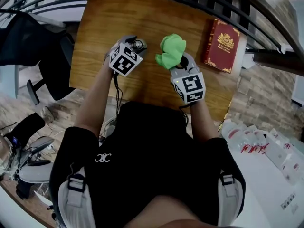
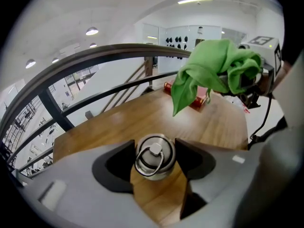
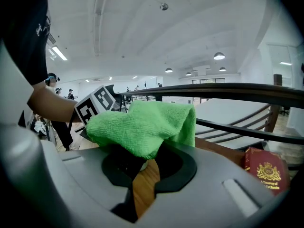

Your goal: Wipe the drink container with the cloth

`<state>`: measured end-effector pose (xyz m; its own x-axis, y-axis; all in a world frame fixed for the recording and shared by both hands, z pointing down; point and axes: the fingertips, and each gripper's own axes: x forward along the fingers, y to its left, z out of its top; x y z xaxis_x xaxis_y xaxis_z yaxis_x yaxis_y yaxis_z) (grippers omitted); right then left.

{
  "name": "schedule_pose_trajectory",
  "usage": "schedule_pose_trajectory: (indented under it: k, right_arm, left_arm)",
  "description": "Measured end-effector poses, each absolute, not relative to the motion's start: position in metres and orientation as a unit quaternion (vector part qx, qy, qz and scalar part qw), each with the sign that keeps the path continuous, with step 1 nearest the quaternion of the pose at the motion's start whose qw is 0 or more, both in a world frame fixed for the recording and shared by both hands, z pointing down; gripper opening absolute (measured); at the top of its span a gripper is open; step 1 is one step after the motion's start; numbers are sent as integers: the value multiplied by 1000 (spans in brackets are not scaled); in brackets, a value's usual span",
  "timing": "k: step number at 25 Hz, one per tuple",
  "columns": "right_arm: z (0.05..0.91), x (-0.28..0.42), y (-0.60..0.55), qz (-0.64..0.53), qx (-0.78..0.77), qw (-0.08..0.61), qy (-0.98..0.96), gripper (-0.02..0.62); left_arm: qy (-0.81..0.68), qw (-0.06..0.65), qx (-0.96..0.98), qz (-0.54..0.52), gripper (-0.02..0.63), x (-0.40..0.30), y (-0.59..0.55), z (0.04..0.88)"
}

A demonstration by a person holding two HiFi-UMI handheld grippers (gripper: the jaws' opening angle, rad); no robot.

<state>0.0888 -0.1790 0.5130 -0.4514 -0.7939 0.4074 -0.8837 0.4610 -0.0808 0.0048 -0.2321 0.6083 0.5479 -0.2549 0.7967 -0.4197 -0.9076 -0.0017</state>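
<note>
The left gripper [image 2: 154, 152], lower centre, clamps the drink container [image 2: 153, 161], apparently to steady it; the right gripper [image 3: 142, 163] pinches the cloth [image 3: 142, 127] bunched for wiping.

Ceiling lamps [image 3: 219, 56] light the scene brightly and evenly; fisheye edges bend and darken, and the left gripper [image 2: 154, 151] looms soft-focused.

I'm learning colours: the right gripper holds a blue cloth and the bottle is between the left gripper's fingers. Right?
Not quite: the cloth is green, not blue, as the right gripper view shows. The right gripper holds it, and the bottle is between the fingers of the left gripper.
</note>
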Motion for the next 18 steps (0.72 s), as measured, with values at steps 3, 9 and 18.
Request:
schedule_pose_trajectory:
  k: [3, 9, 18]
  right_arm:
    - [515, 85, -178, 141, 492, 162, -844, 54]
    - [515, 68, -174, 139, 473, 169, -854, 54]
    - [528, 37, -171, 135, 427, 200, -872, 54]
  left_arm:
    - [-197, 86, 879, 425, 315, 4, -228, 609]
    - [-202, 66, 887, 411, 314, -11, -218, 605]
    - [-219, 58, 892, 390, 314, -33, -201, 613]
